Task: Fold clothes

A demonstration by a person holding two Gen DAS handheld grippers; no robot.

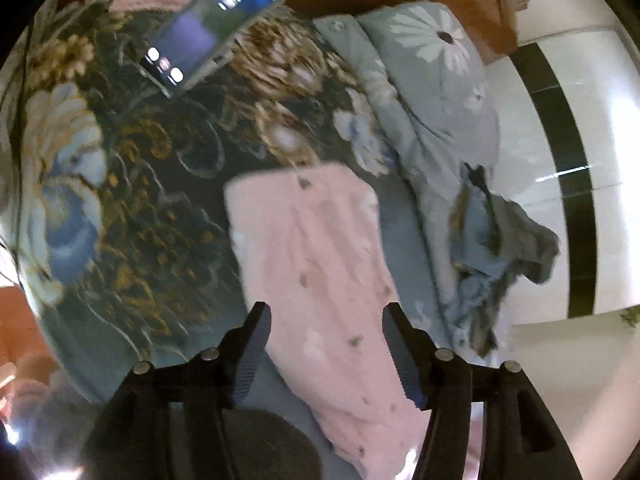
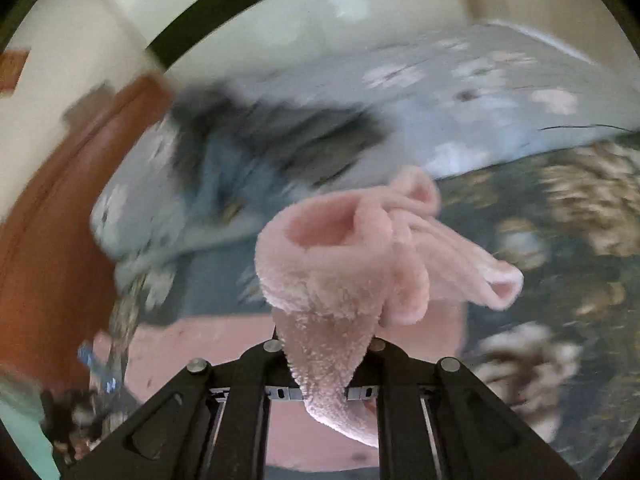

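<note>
A pink fleece garment point(image 1: 320, 264) with small dark spots lies flat on the bed, stretching from mid-frame down between my left fingers. My left gripper point(image 1: 326, 320) is open and empty just above it. My right gripper point(image 2: 326, 344) is shut on a bunched fold of the same fuzzy pink garment point(image 2: 360, 256), which it holds lifted above the bed; the fabric hides the fingertips. More pink cloth point(image 2: 192, 344) lies flat below it.
A dark floral bedspread point(image 1: 140, 168) covers the bed. A phone point(image 1: 208, 28) lies on it at the far side. A grey-blue flowered quilt point(image 1: 432, 92) and a crumpled blue-grey garment point(image 1: 504, 236) lie along the bed's edge by the white tiled floor point(image 1: 560, 120).
</note>
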